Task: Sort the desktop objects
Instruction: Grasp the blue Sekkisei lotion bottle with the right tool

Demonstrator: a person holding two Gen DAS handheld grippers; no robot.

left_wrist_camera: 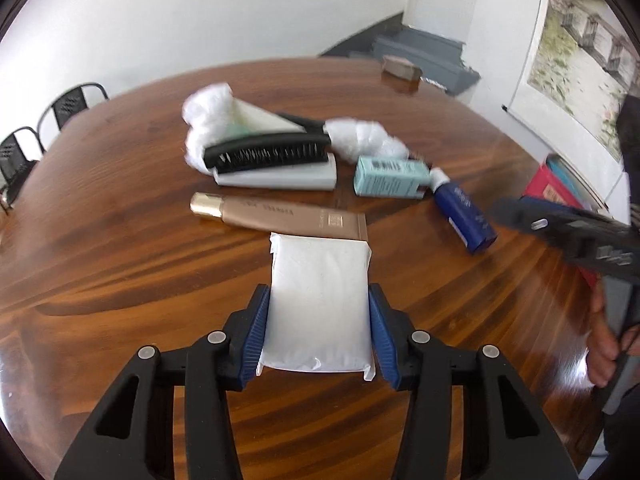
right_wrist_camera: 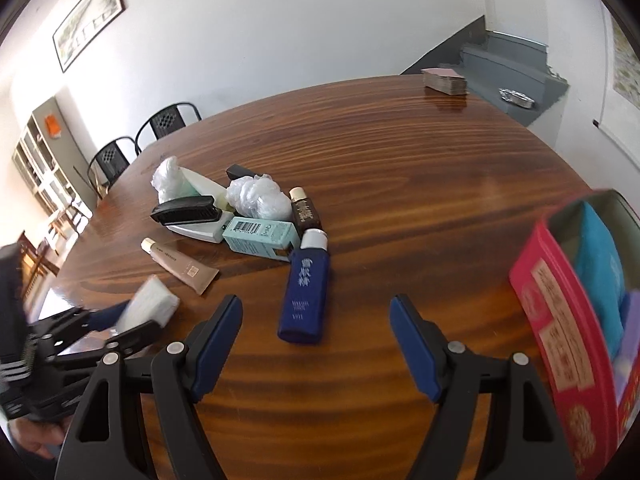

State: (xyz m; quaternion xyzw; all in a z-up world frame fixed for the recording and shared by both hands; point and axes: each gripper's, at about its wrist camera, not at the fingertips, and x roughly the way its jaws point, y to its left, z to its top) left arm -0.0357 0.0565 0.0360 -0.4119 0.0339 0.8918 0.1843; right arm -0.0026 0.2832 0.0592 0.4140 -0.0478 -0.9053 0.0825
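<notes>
Between the left gripper (left_wrist_camera: 318, 320) blue pads sits a white packet (left_wrist_camera: 320, 304), both pads pressing its long sides, so this one is clamped on it; gripper tilted down toward the wooden table (left_wrist_camera: 120, 240), packet's far end sticking out past the fingertips. Just beyond the packet lies a beige tube (left_wrist_camera: 280, 216) crosswise, gold cap to the left. Farther out, a black brush (left_wrist_camera: 268, 152) rests on a pale flat box (left_wrist_camera: 280, 176), white wadding (left_wrist_camera: 208, 108) behind it, a teal carton (left_wrist_camera: 388, 178) to the right, then a blue bottle (left_wrist_camera: 464, 212) lying with its cap toward the carton. Right gripper (right_wrist_camera: 316, 320) pitched down over the table, jaws wide apart, nothing between them; the blue bottle lies just ahead, slightly left of centre, not touched. To its right stands a red box (right_wrist_camera: 560, 340), open top, blue pouch (right_wrist_camera: 600, 264) inside. A hand (left_wrist_camera: 604, 336) grips the right tool's handle at the frame edge in the left wrist view
</notes>
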